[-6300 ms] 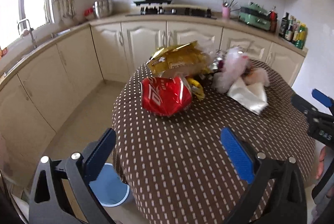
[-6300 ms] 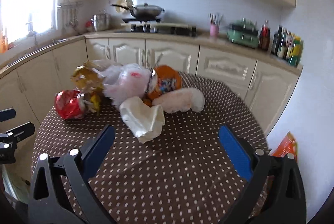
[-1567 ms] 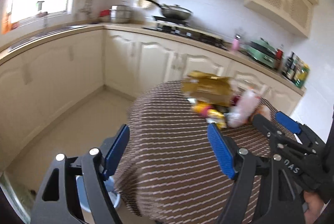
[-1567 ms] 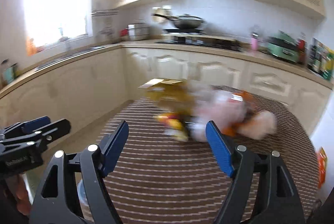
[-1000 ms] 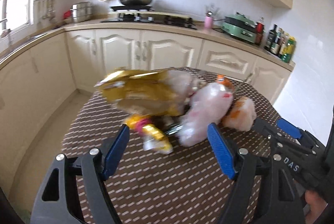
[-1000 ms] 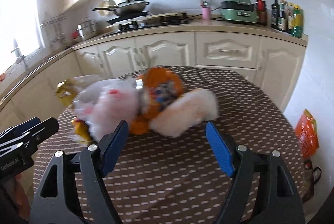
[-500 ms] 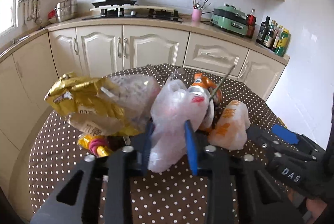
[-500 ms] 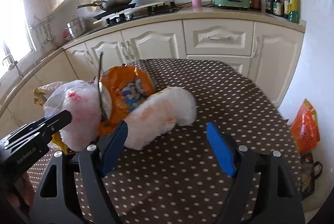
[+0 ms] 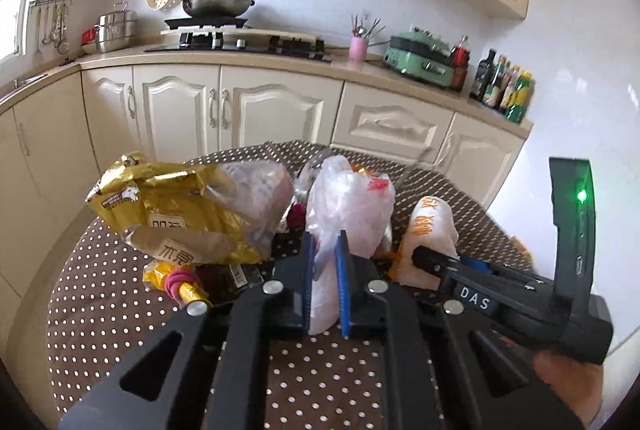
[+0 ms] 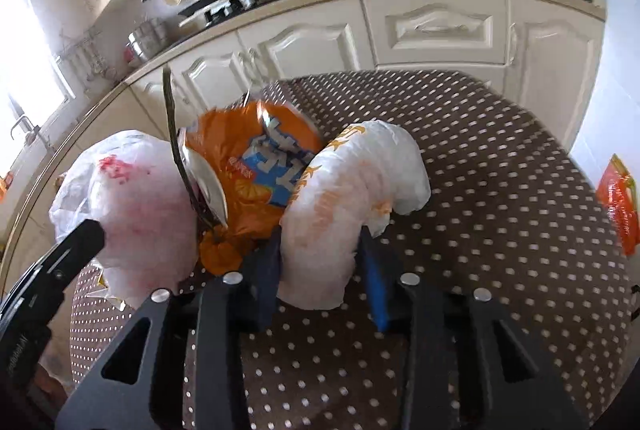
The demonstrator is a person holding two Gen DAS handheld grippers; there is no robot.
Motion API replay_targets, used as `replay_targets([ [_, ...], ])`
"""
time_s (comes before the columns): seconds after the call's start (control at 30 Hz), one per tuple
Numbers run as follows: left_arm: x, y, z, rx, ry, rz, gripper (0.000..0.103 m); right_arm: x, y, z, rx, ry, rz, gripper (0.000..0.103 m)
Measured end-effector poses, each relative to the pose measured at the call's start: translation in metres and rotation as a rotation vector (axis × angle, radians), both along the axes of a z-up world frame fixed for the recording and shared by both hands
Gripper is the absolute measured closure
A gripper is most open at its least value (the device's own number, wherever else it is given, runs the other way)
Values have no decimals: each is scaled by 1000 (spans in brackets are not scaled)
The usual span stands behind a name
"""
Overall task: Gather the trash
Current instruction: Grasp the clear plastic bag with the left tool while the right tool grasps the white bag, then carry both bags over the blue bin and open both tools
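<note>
Left tongs [image 9: 325, 282] pinched on thin pink-stained plastic bag [image 9: 348, 205], centre frame on dotted counter [image 9: 100, 310]; right tongs [image 10: 324, 270] just narrowing around white orange-printed bag [image 10: 352, 181]. Light, soft, slippery: best gripped by bunched film.

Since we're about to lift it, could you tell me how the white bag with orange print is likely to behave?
The white bag with orange print looks thin and crumpled, so probably floppy and light. It bulges between the right hand-held gripper pads, so it will likely sag and could slip.
</note>
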State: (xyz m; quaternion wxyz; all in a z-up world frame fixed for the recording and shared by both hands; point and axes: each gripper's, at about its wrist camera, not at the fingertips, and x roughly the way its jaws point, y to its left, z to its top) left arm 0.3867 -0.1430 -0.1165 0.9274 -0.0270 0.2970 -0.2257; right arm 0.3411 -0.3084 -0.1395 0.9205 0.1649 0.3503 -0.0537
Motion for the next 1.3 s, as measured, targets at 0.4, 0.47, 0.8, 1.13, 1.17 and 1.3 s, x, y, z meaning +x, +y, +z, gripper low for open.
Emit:
replay_targets([
  [0.4, -62, 39, 36, -49, -75, 11, 93, -72, 51, 59, -92, -176, 61, 71],
  [0.47, -78, 57, 42, -60, -89, 38, 93, -82, 72, 67, -91, -202, 109, 71],
  [0.8, -151, 202, 40, 17, -119, 331, 93, -96, 236, 71, -106, -230, 457, 71],
  [1.13, -180, 377, -44, 77, 89, 696, 93, -83, 418, -10, -132, -91, 781, 70],
  [1.17, -179, 394, -59, 65, 122, 724, 93, -78, 437, -26, -138, -77, 818, 70],
  [1.3, -161, 434, -115, 84, 240, 768, 93, -58, 483, -84, -188, 19, 881, 71],
])
